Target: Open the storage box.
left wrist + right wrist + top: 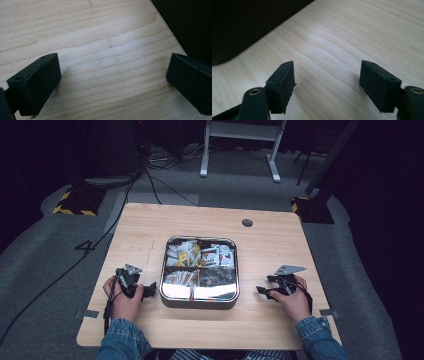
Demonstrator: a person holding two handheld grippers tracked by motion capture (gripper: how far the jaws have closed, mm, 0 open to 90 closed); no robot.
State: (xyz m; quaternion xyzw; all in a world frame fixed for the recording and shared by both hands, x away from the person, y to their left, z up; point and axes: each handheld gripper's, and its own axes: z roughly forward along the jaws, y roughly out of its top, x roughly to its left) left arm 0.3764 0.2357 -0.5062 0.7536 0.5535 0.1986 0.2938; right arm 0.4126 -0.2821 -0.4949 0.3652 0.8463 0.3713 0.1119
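A: We see a square metal tin in the middle of the desk; it has four compartments; the two far ones hold small packets, the near left one holds thin wrapped sticks, and we cannot tell what lies in the near right one.

B: And our claws? We have the left claw just beside the tin's left wall, near its front corner; whether it touches the wall we cannot tell.

A: In the left gripper view the left claw stands wide, with bare wood between its jaws and a dark edge at the upper right.

B: The right claw sits a little apart from the tin's right wall, resting low over the desk.

A: In the right gripper view the right claw is parted too, holding nothing; the dark shape at the upper left is blurred.
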